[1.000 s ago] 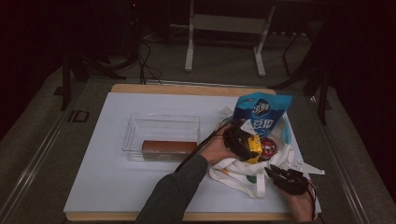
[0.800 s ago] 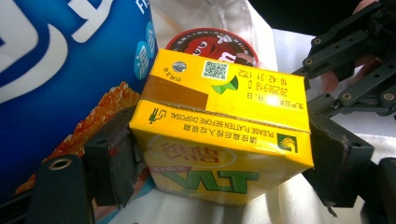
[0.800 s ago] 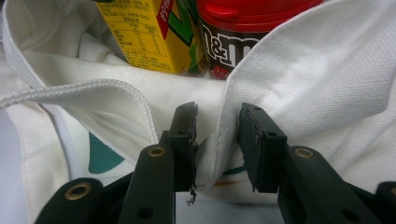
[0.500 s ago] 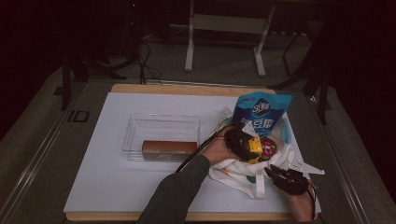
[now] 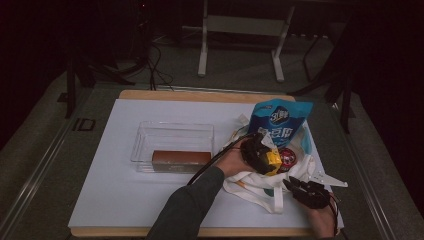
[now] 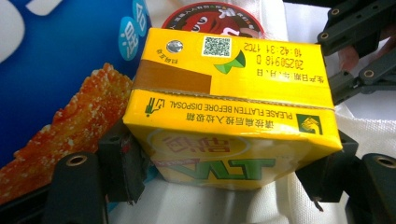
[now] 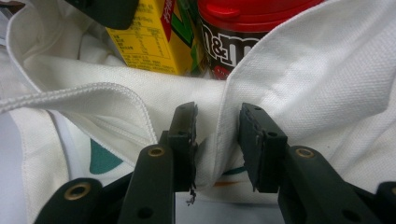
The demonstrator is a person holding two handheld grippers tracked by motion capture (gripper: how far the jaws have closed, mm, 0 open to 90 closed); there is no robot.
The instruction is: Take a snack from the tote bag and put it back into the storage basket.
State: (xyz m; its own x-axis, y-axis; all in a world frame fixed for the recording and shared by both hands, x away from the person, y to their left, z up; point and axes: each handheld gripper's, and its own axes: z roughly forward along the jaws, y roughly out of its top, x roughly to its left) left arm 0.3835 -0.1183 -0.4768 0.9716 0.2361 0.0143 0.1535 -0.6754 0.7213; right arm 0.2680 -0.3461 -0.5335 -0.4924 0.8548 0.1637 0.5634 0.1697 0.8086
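The yellow drink carton sits at the mouth of the white tote bag, clamped across its sides by the left gripper. Nearer than the carton, the right gripper has a fold of the bag's edge between partly open jaws. Just beyond the carton stands a red-lidded candy tub, then a blue snack bag.

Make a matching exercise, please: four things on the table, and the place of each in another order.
1. yellow drink carton
2. brown rectangular block
3. white cloth bag
4. blue snack packet

a. in the clear plastic tray
b. its edge between the right gripper jaws
c. between the left gripper jaws
d. standing behind the carton

Pairs: 1-c, 2-a, 3-b, 4-d
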